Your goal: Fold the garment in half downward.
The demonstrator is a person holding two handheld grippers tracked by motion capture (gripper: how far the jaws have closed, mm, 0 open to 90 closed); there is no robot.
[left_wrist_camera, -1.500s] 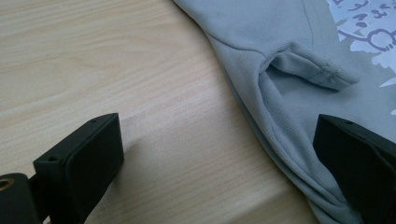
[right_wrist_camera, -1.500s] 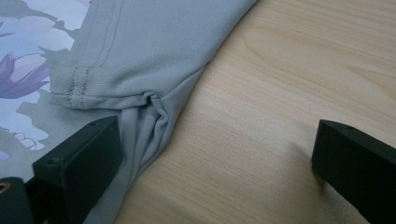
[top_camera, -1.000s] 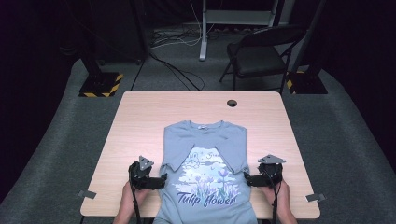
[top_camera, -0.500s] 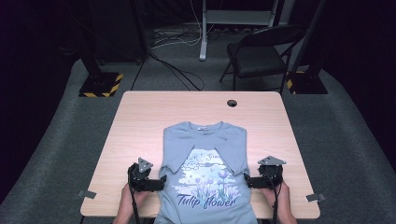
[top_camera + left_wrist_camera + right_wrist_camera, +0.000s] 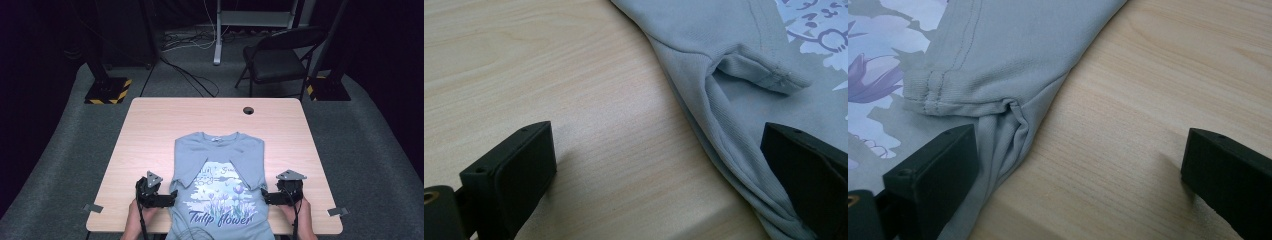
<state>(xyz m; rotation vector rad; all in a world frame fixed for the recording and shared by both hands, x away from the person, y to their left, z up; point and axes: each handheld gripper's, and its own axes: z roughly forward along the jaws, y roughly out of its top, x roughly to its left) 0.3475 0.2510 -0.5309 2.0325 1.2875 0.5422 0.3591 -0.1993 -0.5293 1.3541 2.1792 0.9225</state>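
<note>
The T-shirt (image 5: 218,185) lies flat, print side up, on the near half of the table (image 5: 150,130), its collar toward the far edge and its hem hanging over the near edge; the cloth is a soft grey-blue knit with a fine rib, and both short sleeves are folded inward over the chest, their stitched hems showing as narrow doubled bands; the front carries a pale print of purple tulips above the words "Tulip flower" in dark script. The left gripper (image 5: 659,170) sits low at the shirt's left side seam, its two blocky black jaws spread wide, one over bare wood and one over the cloth, with the bunched edge between them; the right gripper (image 5: 1078,175) mirrors it at the right side seam, jaws likewise wide apart, straddling the rumpled fold beneath the sleeve. The table is light wood-grain laminate, rectangular with rounded corners and a round cable hole (image 5: 248,110) near the far edge; beyond it a dark folding chair (image 5: 280,57) stands on grey carpet.
</note>
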